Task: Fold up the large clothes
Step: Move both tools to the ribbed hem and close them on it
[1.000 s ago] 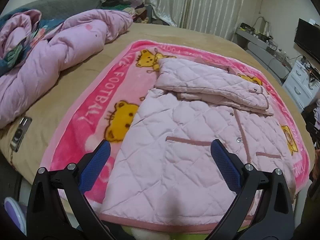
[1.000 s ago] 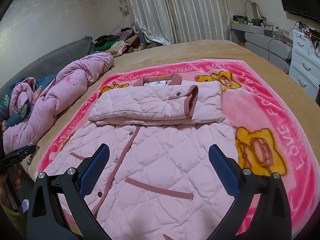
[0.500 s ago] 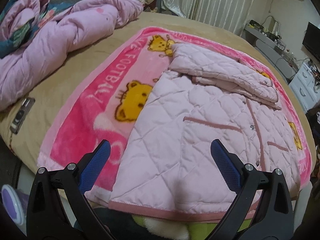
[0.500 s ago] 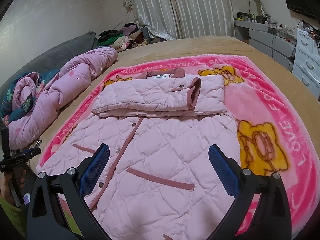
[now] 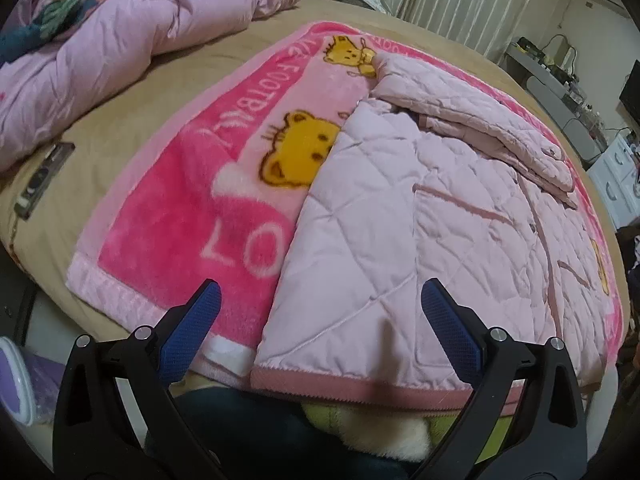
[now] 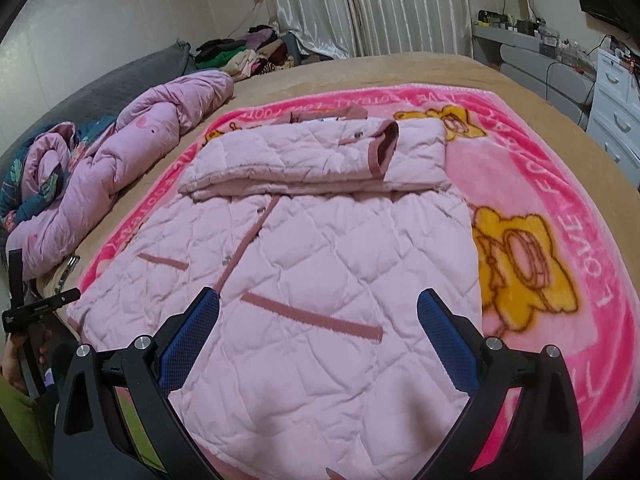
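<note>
A pale pink quilted jacket (image 5: 408, 240) (image 6: 320, 264) lies front up on a pink cartoon blanket (image 5: 192, 216) (image 6: 540, 216) spread over the bed. Both sleeves are folded across its chest (image 6: 320, 156), one darker cuff (image 6: 386, 146) on top. My left gripper (image 5: 320, 312) hangs open just above the hem's left corner, its trim (image 5: 360, 386) between the blue pads. My right gripper (image 6: 318, 320) is open over the lower right front, above a pocket trim (image 6: 312, 316). Neither holds cloth. The left gripper also shows at the right wrist view's left edge (image 6: 28, 308).
A crumpled pink duvet (image 5: 120, 40) (image 6: 120, 184) lies along the bed's left side. A small dark device (image 5: 44, 176) rests on the tan sheet (image 6: 360, 76). A clothes pile (image 6: 244, 50) sits by the curtains, white drawers (image 6: 616, 120) at right.
My left gripper has dropped lower and closer to the jacket's hem corner. My right gripper has come down slightly toward the lower front. The jacket has not moved.
</note>
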The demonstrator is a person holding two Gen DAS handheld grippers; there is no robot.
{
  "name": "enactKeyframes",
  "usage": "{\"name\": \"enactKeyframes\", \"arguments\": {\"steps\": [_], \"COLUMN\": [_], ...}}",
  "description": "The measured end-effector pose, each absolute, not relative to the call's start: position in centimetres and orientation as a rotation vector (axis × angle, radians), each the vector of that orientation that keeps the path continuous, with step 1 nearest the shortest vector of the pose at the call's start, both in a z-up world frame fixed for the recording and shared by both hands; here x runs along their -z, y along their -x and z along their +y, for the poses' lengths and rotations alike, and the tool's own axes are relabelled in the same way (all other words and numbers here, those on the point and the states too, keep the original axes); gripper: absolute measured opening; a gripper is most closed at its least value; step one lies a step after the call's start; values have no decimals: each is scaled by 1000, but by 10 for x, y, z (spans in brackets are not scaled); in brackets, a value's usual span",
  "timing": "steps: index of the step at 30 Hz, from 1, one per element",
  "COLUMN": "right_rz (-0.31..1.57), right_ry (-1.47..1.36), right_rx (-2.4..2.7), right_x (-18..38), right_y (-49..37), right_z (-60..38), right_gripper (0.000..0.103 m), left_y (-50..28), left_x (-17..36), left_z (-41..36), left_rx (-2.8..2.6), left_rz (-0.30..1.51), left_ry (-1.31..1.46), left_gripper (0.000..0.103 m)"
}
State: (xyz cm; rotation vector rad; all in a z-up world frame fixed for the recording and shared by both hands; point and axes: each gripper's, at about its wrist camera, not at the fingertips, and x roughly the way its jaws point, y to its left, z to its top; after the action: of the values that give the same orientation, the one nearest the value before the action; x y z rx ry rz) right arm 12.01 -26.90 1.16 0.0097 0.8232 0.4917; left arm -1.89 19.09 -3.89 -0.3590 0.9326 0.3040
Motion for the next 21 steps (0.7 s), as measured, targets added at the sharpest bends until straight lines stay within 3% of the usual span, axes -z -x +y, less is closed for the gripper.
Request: {"name": "enactKeyframes", "arguments": {"steps": [14, 17, 18, 19, 21], "right_rz": [863, 873, 878, 883, 892], "right_ry": [-17, -19, -19, -16, -11], "right_rx": [-463, -451, -445, -440, -427], "right_x": [3, 6, 7, 9, 12], "right_y": [-112, -111, -110, -109, -108], "right_z": [-288, -293, -296, -299, -305], "right_gripper": [99, 99, 99, 99, 99], "left_y": [39, 42, 41, 41, 42], "left_x": [65, 70, 71, 71, 69], "left_z": [200, 200, 199, 198, 194], "left_rx": [-250, -222, -211, -191, -185], "left_rz": [944, 942, 940, 934, 925], "left_ry": [466, 497, 509, 524, 519], "left_gripper": [93, 80, 72, 56, 52]}}
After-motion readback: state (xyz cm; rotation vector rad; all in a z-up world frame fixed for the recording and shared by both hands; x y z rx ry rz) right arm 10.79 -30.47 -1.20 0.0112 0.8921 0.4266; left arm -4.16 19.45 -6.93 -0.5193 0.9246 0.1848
